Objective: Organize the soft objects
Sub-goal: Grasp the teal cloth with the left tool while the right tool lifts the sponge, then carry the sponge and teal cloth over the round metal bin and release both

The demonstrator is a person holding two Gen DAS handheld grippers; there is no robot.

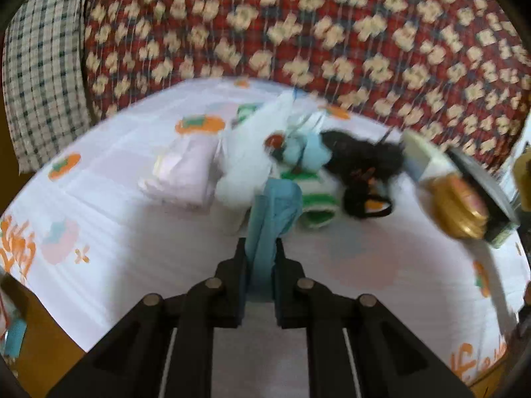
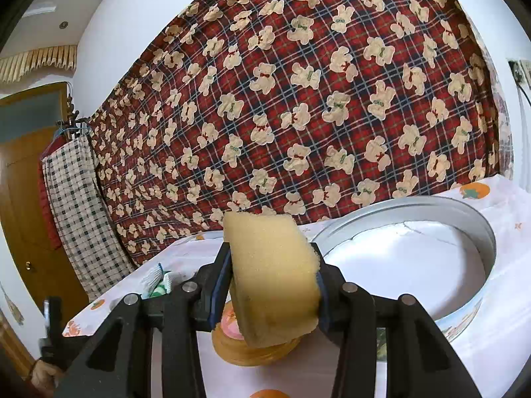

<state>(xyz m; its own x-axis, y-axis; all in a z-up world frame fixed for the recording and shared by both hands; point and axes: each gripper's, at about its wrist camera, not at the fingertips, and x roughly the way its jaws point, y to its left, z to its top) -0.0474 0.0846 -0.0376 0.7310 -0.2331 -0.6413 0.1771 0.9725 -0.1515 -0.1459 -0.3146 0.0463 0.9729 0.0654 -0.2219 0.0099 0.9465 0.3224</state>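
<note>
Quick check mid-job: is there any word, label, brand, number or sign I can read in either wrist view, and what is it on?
None can be read.
Orange script-like marks on the white tablecloth: too blurred to read in the left wrist view.
Pink label on the round golden tin lid: mostly hidden behind the sponge; no text legible.
Printed band on the outside of the round metal tin: too small to read.

Room behind the work surface

A red plaid teddy-bear blanket [image 2: 298,99] hangs against the white wall [image 2: 126,16]; a checked cloth [image 2: 76,199] and wooden door [image 2: 20,205] stand at nine o'clock.
</note>
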